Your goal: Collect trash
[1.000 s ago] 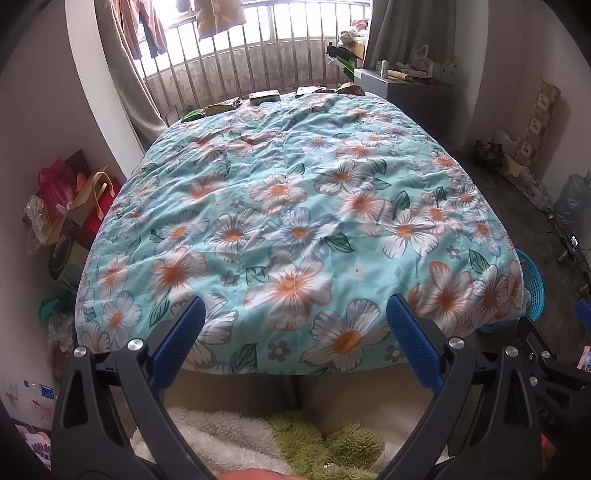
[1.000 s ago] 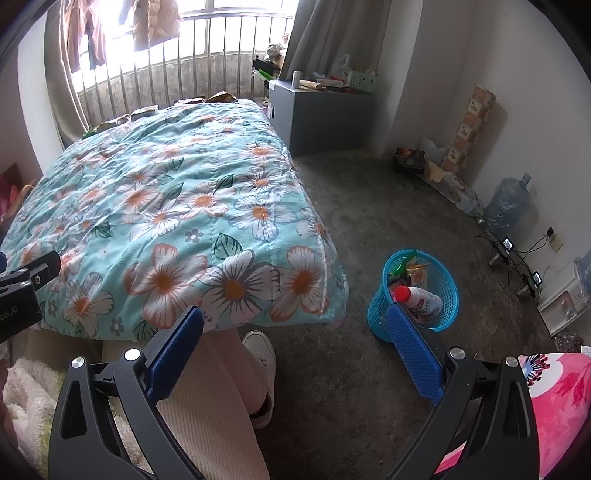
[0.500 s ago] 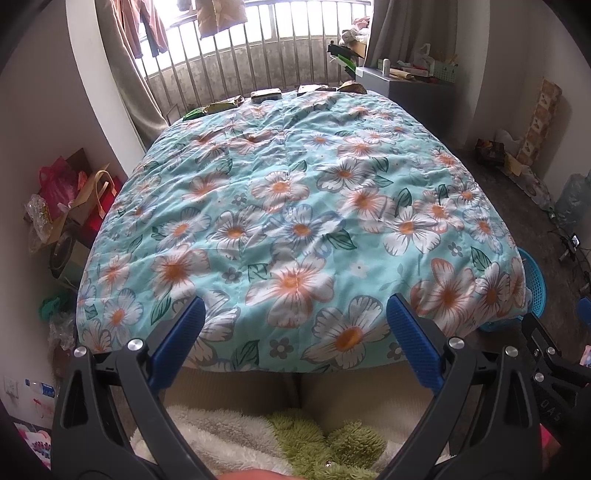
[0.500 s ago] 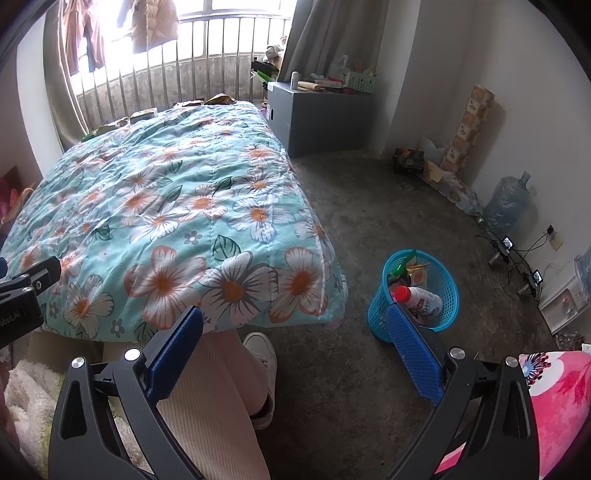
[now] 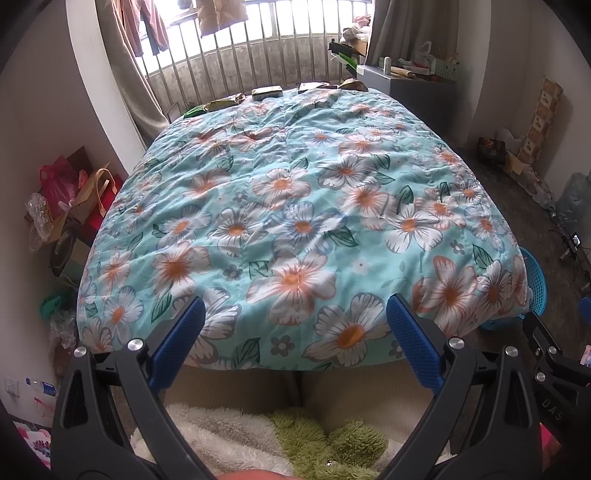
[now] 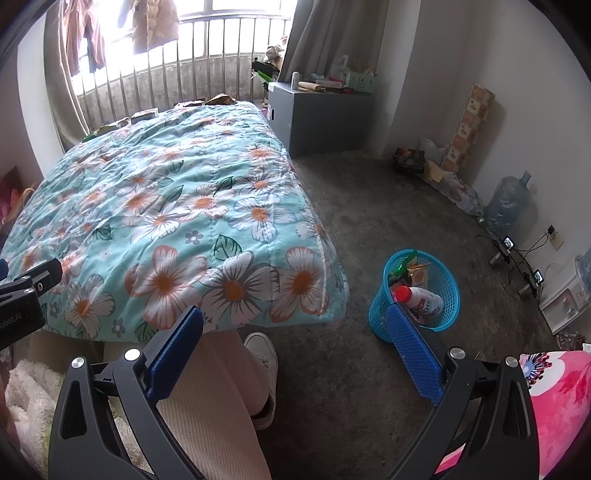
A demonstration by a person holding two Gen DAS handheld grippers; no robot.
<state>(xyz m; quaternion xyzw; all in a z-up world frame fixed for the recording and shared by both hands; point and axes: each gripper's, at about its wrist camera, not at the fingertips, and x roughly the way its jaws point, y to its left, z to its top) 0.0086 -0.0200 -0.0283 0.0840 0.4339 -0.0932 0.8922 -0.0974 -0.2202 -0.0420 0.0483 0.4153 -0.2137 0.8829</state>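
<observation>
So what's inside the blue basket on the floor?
The blue basket holds a white bottle with a red cap and some colourful wrappers. Whatever lies underneath them is covered.

Blue basket (image 5: pixel 535 284) mostly hidden behind quilt (image 5: pixel 295 206); wrappers (image 5: pixel 225 102) indistinct.

Home bedrm, bed w/ floral quilt (image 5: pixel 295 206), curtained window (image 6: pixel 207 18), grey cabinet (image 6: pixel 317 118)

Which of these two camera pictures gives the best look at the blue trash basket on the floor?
The right wrist view. There the blue basket stands whole on the floor beside the bed's corner, with a white bottle and wrappers visible inside. In the left wrist view only a sliver of its rim peeks past the floral quilt.
</observation>
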